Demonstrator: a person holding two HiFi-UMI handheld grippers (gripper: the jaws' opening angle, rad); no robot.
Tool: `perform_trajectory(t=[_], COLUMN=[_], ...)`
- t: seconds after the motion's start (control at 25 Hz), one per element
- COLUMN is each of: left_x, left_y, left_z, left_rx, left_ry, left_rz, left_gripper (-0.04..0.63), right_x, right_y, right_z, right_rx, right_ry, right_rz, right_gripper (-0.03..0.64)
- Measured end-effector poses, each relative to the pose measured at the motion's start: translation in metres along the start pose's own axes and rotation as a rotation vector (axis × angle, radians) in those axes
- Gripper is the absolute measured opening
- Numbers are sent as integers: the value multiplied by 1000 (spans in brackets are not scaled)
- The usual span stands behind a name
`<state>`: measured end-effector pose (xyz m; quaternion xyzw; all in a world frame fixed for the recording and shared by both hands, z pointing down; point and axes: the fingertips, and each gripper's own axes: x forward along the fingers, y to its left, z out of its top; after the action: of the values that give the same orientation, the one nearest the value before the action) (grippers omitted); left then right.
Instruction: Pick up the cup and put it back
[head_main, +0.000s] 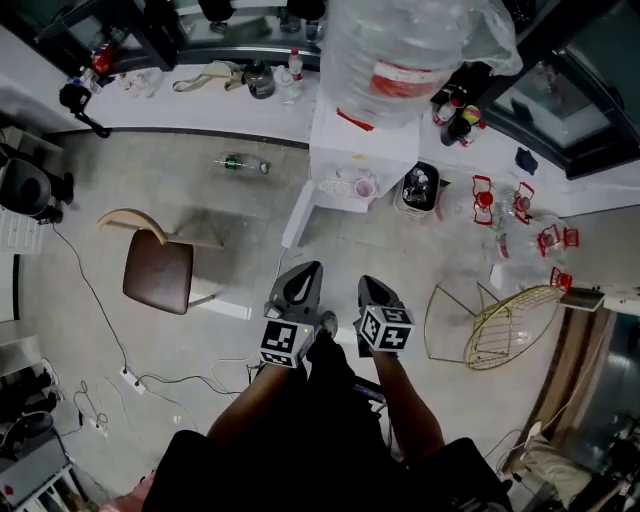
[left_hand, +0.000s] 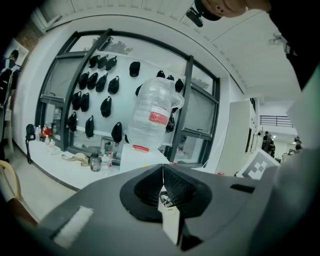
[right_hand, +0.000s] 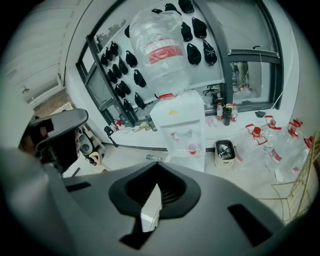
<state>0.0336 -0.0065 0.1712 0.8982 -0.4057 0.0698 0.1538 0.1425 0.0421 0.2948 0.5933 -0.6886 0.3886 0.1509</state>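
Right gripper view: we read the right claw (right_hand: 156, 172) as pressed together, nothing pinched.
Left gripper view: left claw (left_hand: 163, 172) likewise pressed together, empty.
Claw position: in the head view we see both side by side close in front of the person's body, marker cubes up, tips aimed toward the dispenser and well apart from it.
Cup: red cup (right_hand: 192, 148) stands upright in the tap recess of the white water dispenser (right_hand: 182, 117), below the taps. Neither claw touches it.
Dispenser top: large clear water bottle (right_hand: 162, 47) with a red label, seated upside down on top.
Right of dispenser: small bin (right_hand: 225, 151) on the floor (head_main: 200, 190), just beside the dispenser, with rubbish inside.
Further right: clear jugs with red handles (right_hand: 270, 145) on the floor. We see a gold wire basket (head_main: 510, 325) near them.
Left side: brown chair (head_main: 158, 272). A small bottle (head_main: 240, 163) lies on the floor between the chair and the back wall.
Back: white surface (head_main: 200, 105) runs along the window and carries bottles and clutter.
Window: black caps (left_hand: 100, 80) hang in rows on the glass.
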Motion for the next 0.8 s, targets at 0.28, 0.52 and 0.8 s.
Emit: perform_trajectory(t=[0.28,0.52,0.8], left_x=[-30,-61,-87], left_y=[2,-3,-8], left_z=[46,80,103], left_rx=[44,60,75], left_ry=[-17,-44,-94], left_rz=[-33,-87,-109], left_gripper=[8,7,7], right_x=[-50,-105,-164], right_y=[26,63,99], right_z=[51,97,122], right_rx=[-15,-43,-85], right_ry=[-114,-253,-397], right_rz=[-45,-64,-70], right_gripper=[-5,-5,-5])
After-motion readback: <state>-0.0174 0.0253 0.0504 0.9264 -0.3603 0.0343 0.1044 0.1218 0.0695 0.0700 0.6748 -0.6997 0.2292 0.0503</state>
